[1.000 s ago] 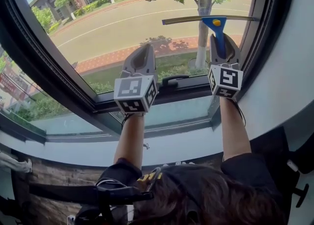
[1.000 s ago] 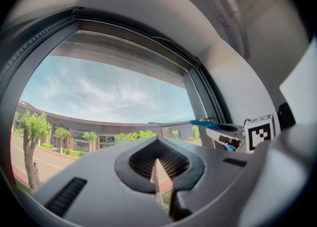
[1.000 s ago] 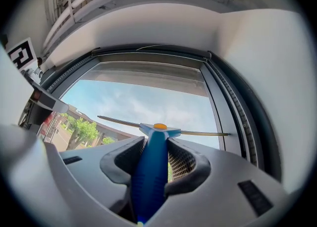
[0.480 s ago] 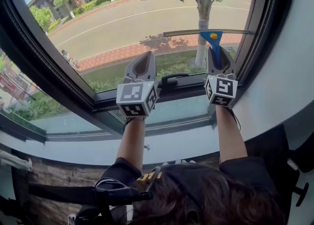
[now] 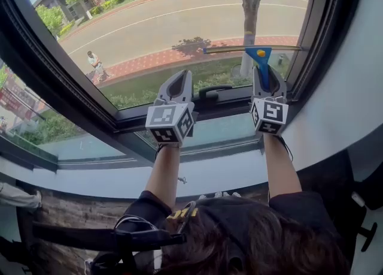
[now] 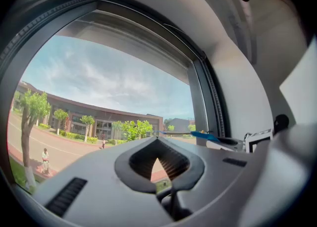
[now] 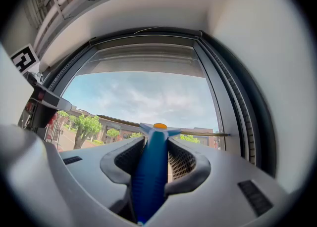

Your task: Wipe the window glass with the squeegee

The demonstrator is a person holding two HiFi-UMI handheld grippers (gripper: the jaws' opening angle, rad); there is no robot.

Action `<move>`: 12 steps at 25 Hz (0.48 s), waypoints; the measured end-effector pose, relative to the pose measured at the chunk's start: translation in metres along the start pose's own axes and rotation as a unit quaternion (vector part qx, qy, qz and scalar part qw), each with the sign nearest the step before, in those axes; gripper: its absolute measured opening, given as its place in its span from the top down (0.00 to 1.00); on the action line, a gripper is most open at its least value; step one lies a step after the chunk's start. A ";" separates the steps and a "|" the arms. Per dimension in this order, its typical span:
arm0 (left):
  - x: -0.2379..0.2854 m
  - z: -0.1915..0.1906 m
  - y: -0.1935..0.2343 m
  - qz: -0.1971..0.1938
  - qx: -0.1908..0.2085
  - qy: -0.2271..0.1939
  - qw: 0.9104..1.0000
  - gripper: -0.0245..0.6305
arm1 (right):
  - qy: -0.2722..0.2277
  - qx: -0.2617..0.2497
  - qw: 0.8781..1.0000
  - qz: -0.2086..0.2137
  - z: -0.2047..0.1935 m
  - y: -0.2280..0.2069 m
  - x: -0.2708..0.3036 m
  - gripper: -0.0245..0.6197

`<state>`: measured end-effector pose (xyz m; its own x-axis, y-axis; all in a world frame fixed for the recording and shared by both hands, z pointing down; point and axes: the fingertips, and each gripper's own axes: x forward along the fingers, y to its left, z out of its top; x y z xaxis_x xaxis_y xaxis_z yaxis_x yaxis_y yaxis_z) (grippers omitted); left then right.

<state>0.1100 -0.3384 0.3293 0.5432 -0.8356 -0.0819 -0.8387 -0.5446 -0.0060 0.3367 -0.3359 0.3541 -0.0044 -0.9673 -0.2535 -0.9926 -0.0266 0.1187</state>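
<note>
Gripping the squeegee [image 5: 259, 53] by its blue handle, our right gripper [image 5: 267, 73] is clenched on it. The blade lies across the lower right part of the window glass [image 5: 149, 28], its right end just beside the side frame [image 5: 308, 34] and the bottom frame [image 5: 233, 105] near below. We judge the main risk to be that end catching the side frame, which would twist the narrow handle between the jaws and lift part of the blade off the pane, leaving a streak. Running on down into the bottom frame or the window handle [image 5: 212, 93] could jar the tool the same way. We cannot tell whether the blade presses evenly; uneven pressure would smear rather than clear. Our left gripper [image 5: 181, 77] is closed on nothing and is held up before the glass, so a careless drift could knock it against the pane.
</note>
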 end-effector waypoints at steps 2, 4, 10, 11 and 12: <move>-0.001 -0.010 0.004 0.001 -0.017 0.003 1.000 0.96 | 0.008 0.000 1.000 0.002 -0.008 0.001 -0.003 0.74; -0.003 -0.020 0.009 0.007 -0.022 0.012 1.000 0.96 | 0.017 -0.001 1.000 0.004 -0.018 0.002 -0.006 0.74; -0.004 -0.043 0.014 0.012 -0.033 0.036 0.999 0.96 | 0.041 -0.010 0.999 0.010 -0.042 0.004 -0.013 0.74; -0.005 -0.045 0.014 0.011 -0.034 0.039 0.999 0.96 | 0.045 -0.010 0.999 0.010 -0.046 0.005 -0.014 0.74; -0.005 -0.047 0.014 0.011 -0.035 0.041 0.998 0.96 | 0.048 -0.009 0.999 0.011 -0.049 0.005 -0.015 0.74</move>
<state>0.0976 -0.3451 0.3760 0.5287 -0.8488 0.0003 -0.8470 -0.5276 0.0649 0.3374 -0.3338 0.4060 -0.0128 -0.9875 -0.1573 -0.9900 -0.0096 0.1410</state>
